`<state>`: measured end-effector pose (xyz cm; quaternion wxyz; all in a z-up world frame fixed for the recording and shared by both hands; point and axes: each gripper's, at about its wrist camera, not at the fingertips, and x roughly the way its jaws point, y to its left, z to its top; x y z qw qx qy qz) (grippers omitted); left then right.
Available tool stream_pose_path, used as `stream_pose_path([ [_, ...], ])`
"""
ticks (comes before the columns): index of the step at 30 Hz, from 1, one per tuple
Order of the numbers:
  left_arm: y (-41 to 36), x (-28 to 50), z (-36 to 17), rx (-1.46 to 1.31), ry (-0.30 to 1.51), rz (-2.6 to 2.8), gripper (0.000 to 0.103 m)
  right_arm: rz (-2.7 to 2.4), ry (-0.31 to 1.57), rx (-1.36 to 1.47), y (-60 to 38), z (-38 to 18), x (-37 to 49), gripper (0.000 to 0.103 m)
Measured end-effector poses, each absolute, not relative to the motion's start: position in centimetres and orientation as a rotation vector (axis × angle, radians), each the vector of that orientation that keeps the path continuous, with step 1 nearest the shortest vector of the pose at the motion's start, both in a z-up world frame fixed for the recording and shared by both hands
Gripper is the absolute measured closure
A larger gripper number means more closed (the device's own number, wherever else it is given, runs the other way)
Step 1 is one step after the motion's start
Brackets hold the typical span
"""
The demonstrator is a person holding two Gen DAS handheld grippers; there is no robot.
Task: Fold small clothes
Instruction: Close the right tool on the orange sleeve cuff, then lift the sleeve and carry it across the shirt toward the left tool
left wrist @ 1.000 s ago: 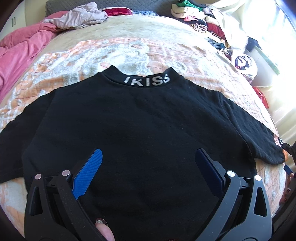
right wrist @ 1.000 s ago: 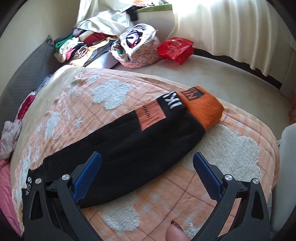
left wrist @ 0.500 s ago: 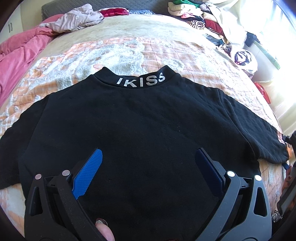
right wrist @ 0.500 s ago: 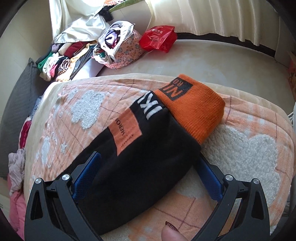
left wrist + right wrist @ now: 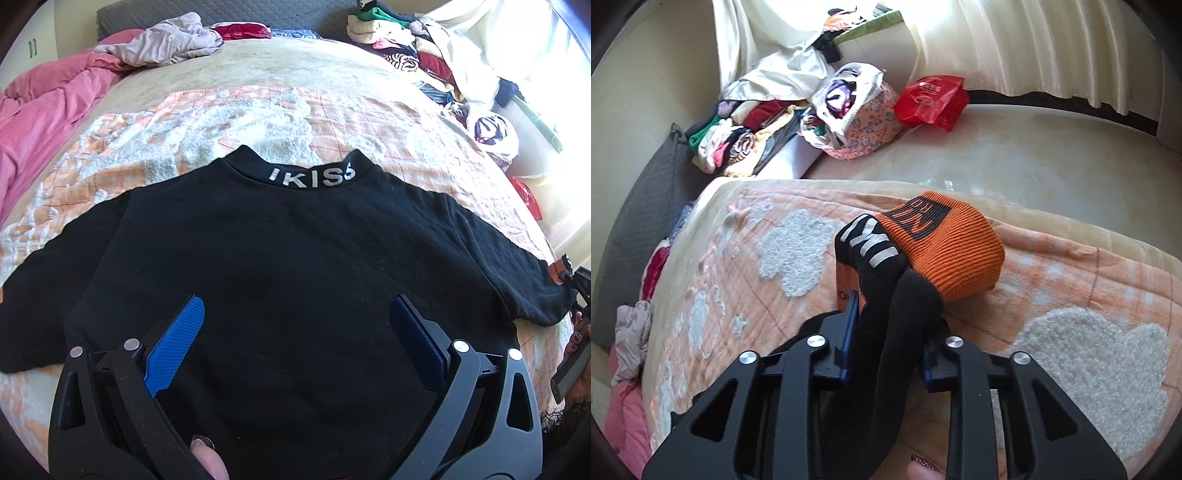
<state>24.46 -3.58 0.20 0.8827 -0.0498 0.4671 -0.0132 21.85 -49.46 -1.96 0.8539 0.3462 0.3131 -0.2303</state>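
A black sweatshirt (image 5: 288, 266) lies flat on the bed, back up, its collar lettered "IKISS" (image 5: 312, 177) at the far side. My left gripper (image 5: 295, 325) is open and empty, hovering over the lower middle of the body. My right gripper (image 5: 886, 325) is shut on the black right sleeve (image 5: 886, 343), just behind its orange cuff (image 5: 945, 247). The sleeve is bunched between the jaws. The right gripper's edge also shows at the sleeve end in the left wrist view (image 5: 576, 280).
An orange and white fleece blanket (image 5: 184, 147) covers the bed. A pink duvet (image 5: 40, 110) and loose clothes lie at the far left. Piled clothes (image 5: 738, 144), a floral bag (image 5: 857, 122) and a red bag (image 5: 931, 101) sit beside the bed's right side, near the curtain.
My right gripper moved forward over the sleeve and closed on it near the orange cuff, bunching the cloth. My left gripper stayed open and drew back slightly over the sweatshirt.
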Motion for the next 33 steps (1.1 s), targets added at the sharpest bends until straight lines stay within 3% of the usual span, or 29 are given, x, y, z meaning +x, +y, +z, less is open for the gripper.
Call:
stream_pose_path([
  [13, -1.0, 23.8, 1.3, -0.202, 0.955, -0.022, 0.009, 0.007, 0.545, 0.450, -36.8, 5.2, 21.5, 0.082],
  [33, 2.8, 22.8, 0.4, -0.425, 0.990, -0.066, 0.009, 0.311, 0.625, 0.084, -22.6, 3.4, 20.5, 0.080],
])
